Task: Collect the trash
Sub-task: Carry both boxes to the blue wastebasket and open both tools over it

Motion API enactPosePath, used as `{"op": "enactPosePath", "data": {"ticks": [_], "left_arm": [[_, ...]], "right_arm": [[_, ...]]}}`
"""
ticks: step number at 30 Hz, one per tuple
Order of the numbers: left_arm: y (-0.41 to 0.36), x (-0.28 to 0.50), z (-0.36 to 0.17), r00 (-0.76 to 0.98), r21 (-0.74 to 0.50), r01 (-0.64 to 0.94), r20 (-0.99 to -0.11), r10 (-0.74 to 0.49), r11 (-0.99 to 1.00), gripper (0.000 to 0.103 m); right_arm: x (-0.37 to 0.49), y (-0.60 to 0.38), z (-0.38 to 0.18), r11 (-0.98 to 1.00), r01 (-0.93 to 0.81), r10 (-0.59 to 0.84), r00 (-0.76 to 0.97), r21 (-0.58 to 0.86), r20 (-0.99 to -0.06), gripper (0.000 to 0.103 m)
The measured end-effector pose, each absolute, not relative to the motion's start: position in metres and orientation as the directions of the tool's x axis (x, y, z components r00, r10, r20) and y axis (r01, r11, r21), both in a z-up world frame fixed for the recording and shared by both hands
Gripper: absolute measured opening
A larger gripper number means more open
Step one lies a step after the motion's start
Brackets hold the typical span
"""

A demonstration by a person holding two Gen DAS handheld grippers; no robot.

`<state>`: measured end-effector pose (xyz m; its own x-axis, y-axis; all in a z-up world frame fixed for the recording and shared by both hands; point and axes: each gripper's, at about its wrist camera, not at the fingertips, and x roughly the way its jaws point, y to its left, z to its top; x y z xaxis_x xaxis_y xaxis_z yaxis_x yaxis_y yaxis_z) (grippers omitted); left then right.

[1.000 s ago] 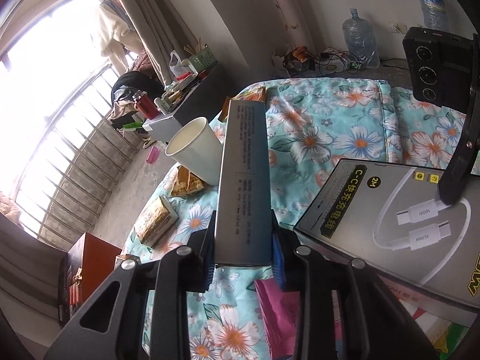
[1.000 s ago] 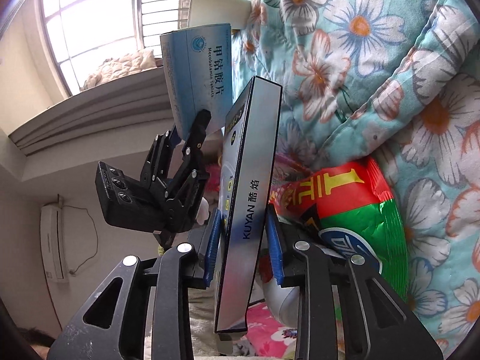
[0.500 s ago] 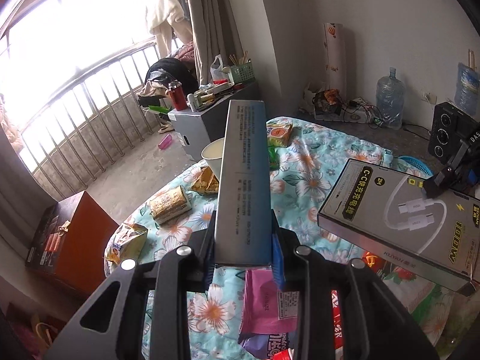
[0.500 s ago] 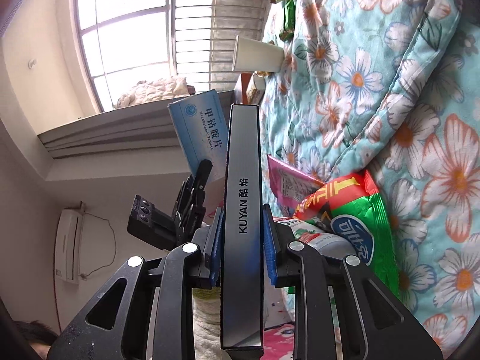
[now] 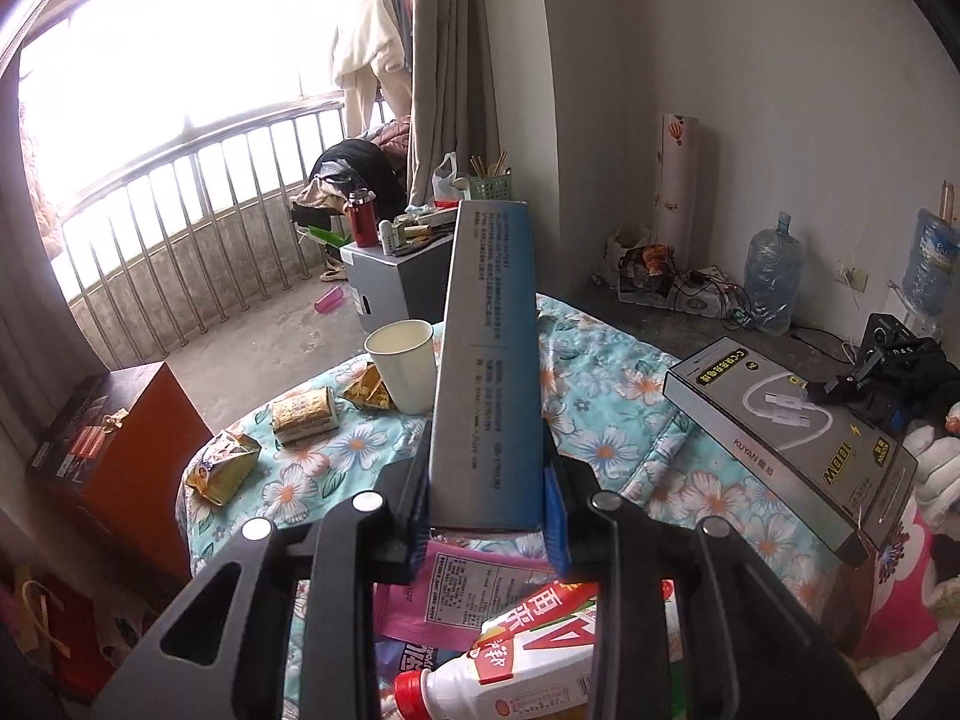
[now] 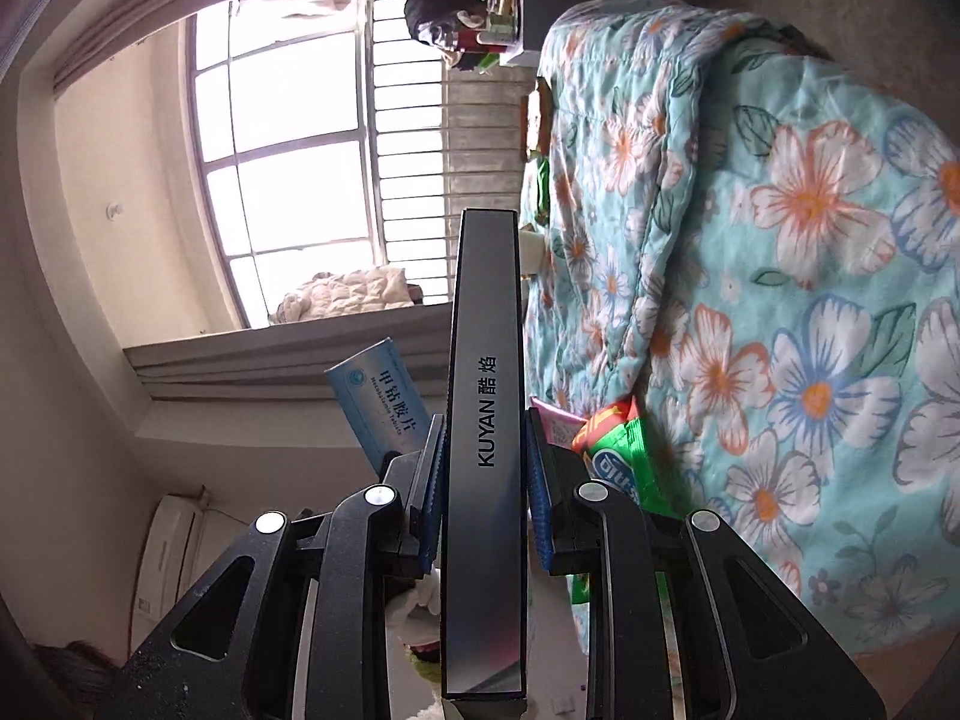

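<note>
Left wrist view: wrappers [image 5: 225,465] and paper cup [image 5: 403,365] lie left of the blue box [image 5: 489,372], which the left gripper [image 5: 487,519] clamps. Right gripper [image 6: 485,498] pinches the cable box [image 6: 485,450]. Step: carrying. Next: find a bin; none visible.

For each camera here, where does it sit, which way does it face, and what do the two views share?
Left wrist: sits on the left tool, looking down over the floral quilt toward the balcony railing; its fingers clamp the blue box.
Right wrist: sits on the right tool, rolled sideways, facing the window; its fingers clamp the KUYAN box.
Shared: both boxes, the quilt, and each shows the other tool.
</note>
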<state>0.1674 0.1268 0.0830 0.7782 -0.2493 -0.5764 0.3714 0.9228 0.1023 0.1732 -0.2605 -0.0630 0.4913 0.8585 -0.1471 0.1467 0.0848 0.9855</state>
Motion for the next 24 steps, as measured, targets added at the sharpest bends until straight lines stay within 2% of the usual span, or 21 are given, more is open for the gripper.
{"op": "enactPosePath", "data": {"ticks": [24], "left_arm": [[-0.002,0.149,0.061,0.744,0.135,0.478,-0.587,-0.318,0.868,0.029]], "right_arm": [[0.122,-0.338,-0.082,-0.056,0.121,0.77,0.637,0.991,-0.035,0.022]]}}
